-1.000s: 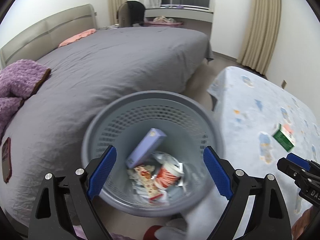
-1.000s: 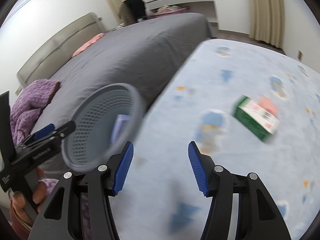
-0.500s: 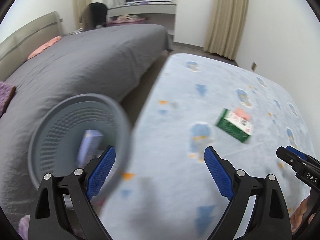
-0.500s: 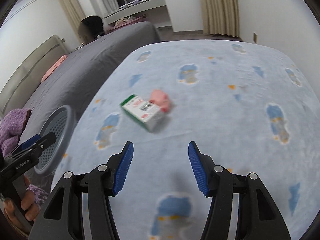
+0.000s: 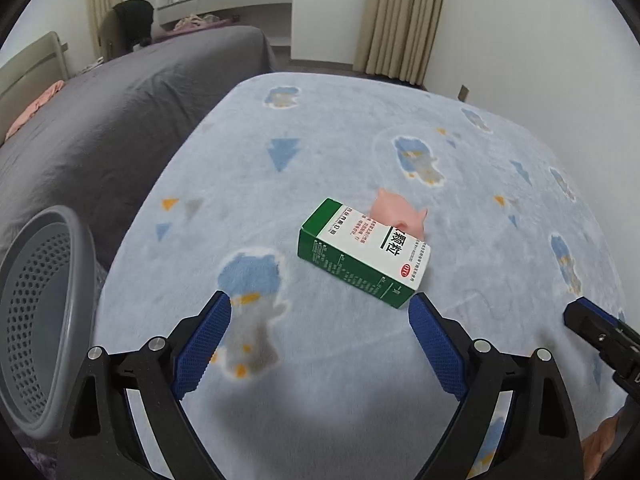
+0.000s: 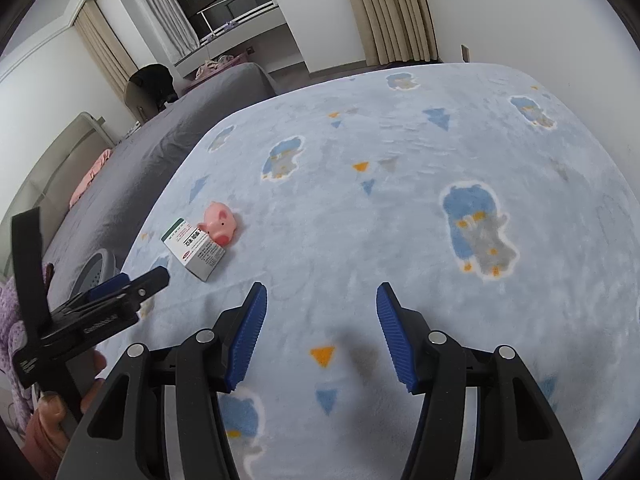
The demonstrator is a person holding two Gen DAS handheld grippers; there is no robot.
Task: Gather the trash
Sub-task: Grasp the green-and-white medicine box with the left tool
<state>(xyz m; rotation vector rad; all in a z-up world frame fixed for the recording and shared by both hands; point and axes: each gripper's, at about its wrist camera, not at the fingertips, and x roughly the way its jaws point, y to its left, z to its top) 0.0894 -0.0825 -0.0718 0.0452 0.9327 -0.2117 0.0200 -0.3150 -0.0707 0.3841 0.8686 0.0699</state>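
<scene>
Both the left gripper (image 5: 320,320) and right gripper (image 6: 322,316) are gaping wide, holding nothing; box (image 5: 362,254) is lying at the left's 12 o'clock, touching pig (image 5: 398,216).

Light-blue cartoon-print blanket (image 5: 360,152) covers the surface; green-and-white medicine box (image 5: 362,254) lies flat on it, pink toy pig (image 5: 398,214) touching its far side.

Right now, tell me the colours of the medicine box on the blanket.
Green sides, white top with dark print: the medicine box shows best in the left wrist view.
</scene>
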